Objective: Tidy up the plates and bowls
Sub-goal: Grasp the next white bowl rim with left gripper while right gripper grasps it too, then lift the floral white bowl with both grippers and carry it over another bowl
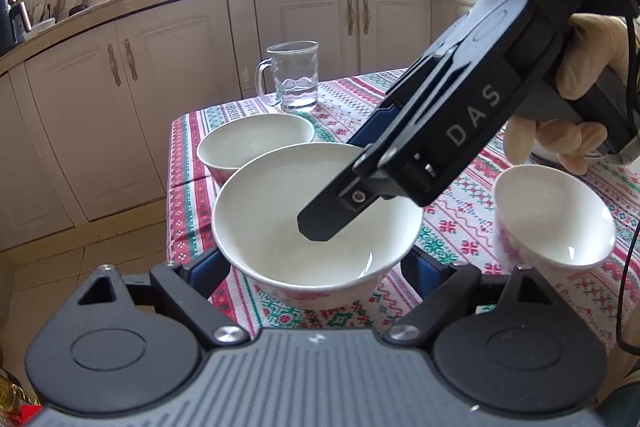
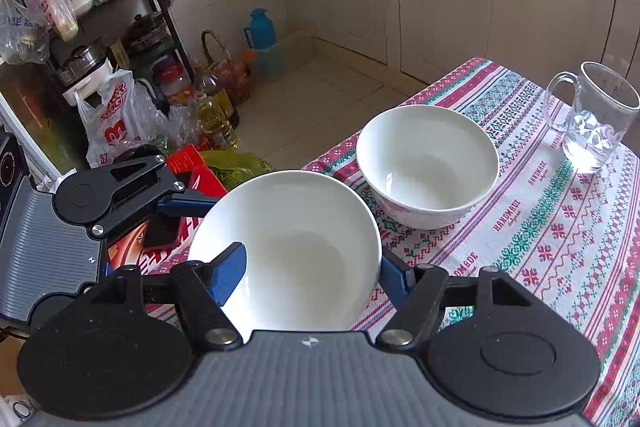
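Bowl [image 2: 288, 251] clamped at its rim between right tool [image 2: 312, 275] fingers, left tool [image 1: 316, 263] cradling it.

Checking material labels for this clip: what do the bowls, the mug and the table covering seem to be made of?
Bowls: probably glazed ceramic, glossy white with window glints. Mug: clear glass, see-through with a moulded handle. Tablecloth: looks like woven fabric, matte, patterned in red and green.

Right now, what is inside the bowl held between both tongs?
Only one finger of the right tongs dips inside the near bowl; no food shows. Under the bowl is hidden.
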Action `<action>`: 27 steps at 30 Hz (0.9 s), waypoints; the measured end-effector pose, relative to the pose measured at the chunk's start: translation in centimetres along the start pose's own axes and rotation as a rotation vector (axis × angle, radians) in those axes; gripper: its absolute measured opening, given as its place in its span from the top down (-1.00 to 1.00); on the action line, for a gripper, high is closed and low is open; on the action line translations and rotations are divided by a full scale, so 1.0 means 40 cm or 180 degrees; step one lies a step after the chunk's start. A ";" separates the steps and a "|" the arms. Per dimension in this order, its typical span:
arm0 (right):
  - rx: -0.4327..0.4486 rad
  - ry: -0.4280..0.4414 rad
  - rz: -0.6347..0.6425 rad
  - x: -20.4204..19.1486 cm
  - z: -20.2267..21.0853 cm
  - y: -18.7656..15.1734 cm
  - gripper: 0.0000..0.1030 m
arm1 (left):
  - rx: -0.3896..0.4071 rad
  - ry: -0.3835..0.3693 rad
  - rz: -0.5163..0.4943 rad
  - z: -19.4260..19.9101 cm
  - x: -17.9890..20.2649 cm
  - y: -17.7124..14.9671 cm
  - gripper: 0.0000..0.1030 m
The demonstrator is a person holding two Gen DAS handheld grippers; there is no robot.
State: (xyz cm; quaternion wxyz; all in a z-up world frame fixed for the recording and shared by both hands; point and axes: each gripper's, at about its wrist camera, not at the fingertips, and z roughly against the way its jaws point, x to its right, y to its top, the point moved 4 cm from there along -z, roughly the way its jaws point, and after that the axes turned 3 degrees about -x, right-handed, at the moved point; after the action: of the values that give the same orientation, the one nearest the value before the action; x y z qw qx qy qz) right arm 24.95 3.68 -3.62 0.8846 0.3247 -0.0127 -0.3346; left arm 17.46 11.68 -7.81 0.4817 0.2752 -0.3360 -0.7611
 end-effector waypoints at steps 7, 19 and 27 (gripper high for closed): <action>0.0097 -0.0047 0.0043 -0.030 0.083 -0.040 -0.47 | 0.0009 -0.0070 -0.0086 0.051 0.053 0.018 -0.77; 0.0217 -0.0165 -0.0009 -0.048 0.198 -0.133 -0.47 | 0.0071 -0.0263 -0.0258 0.097 0.155 0.039 -0.77; 0.0268 -0.0284 -0.0117 -0.029 0.262 -0.194 -0.47 | 0.0092 -0.0420 -0.0339 0.088 0.221 0.058 -0.78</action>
State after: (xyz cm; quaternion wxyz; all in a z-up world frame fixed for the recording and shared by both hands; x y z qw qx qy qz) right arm 17.02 -5.95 0.37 0.8624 0.3466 -0.0602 -0.3641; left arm 12.73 3.73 -4.66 0.4135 0.2489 -0.3628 -0.7972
